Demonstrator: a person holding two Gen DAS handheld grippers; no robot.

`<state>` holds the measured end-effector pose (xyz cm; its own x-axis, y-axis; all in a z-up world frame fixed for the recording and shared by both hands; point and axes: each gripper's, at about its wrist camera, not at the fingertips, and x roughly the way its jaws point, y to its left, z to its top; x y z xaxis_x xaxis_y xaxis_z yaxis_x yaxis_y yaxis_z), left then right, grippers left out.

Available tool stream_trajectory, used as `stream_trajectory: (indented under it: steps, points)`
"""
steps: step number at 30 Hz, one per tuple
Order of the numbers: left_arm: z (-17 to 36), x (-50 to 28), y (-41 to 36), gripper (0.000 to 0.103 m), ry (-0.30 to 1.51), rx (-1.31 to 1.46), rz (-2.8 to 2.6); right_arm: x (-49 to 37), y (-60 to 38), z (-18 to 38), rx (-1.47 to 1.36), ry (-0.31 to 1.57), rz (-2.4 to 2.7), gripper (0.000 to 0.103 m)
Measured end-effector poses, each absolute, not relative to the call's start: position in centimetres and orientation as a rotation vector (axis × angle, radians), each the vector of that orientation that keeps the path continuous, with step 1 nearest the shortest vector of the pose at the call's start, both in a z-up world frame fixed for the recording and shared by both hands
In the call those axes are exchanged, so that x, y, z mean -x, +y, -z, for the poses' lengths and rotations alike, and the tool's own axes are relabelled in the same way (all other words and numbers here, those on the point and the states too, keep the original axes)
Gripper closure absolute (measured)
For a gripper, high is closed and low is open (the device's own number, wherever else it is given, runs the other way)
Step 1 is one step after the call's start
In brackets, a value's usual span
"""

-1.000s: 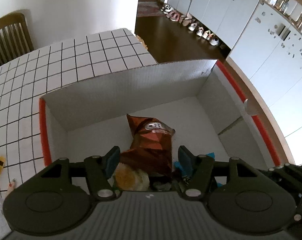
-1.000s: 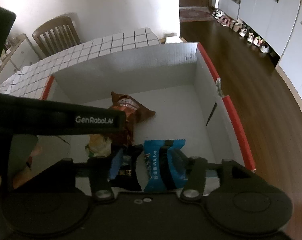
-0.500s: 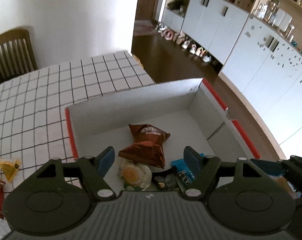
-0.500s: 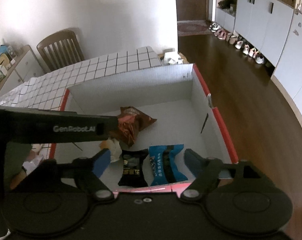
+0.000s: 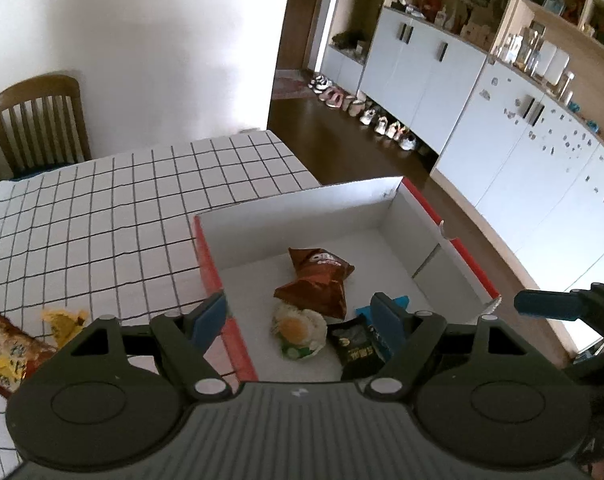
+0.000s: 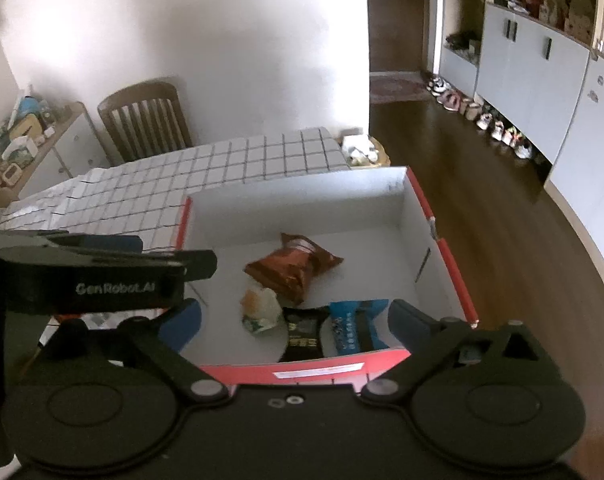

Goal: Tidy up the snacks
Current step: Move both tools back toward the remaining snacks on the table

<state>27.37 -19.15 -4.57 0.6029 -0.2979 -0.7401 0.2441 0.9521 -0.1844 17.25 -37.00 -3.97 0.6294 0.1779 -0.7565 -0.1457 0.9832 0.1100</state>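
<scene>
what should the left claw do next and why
Probably swing the left claw left toward the yellow snack packet on the checked tablecloth. Both claws are open and empty, four snacks already lie in the box, and packets remain outside it.

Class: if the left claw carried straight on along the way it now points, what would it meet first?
Probably the egg snack on the floor of the box, which lies between its open fingers; depth is unclear, so the brown bag just beyond is possible.

Soft daylight, bright glare on the wall [image 5: 142, 40], fisheye-bent, dark corners, slight blur.
</scene>
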Motion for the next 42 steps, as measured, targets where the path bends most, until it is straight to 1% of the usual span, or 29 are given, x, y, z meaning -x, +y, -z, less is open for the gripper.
stream_trajectory:
  steps: [5,6,8,13,14,15,16,26,34,42]
  points:
    - [3.7,-25.8,-16.5,0.023,0.855,0.070,0.313,-16.2,-35.9,3.2,-0.037,0.856,-0.198,0.002]
    - [3.5,-25.5,-15.8,0.017,0.855,0.076,0.311,-16.0,-35.6,3.1,-0.038,0.853,-0.200,0.002]
    - [3.2,-24.9,-14.5,0.013,0.852,0.092,0.307,-15.5,-35.1,2.9,-0.039,0.844,-0.200,0.002]
    - [2.6,-23.1,-11.4,0.013,0.828,0.076,0.279,-14.5,-33.4,2.3,-0.059,0.832,-0.224,0.001]
    - [2.5,-22.7,-10.7,0.010,0.827,0.074,0.276,-14.3,-32.9,2.2,-0.064,0.830,-0.234,0.001]
    - [2.5,-22.5,-10.2,0.003,0.830,0.074,0.270,-14.2,-32.5,2.1,-0.065,0.828,-0.241,0.001]
    - [2.4,-22.1,-9.4,0.000,0.833,0.079,0.263,-14.0,-31.9,2.0,-0.066,0.825,-0.248,0.001]
    - [2.0,-19.5,-1.9,0.000,0.809,0.082,0.188,-12.9,-25.8,2.1,-0.055,0.833,-0.314,0.001]
    - [3.4,-19.5,4.2,0.000,0.821,0.095,0.137,-13.0,-21.6,3.8,-0.070,0.876,-0.306,0.001]
    - [5.7,-20.0,7.5,0.000,0.837,0.052,0.160,-13.6,-18.3,6.0,-0.106,0.923,-0.253,0.001]
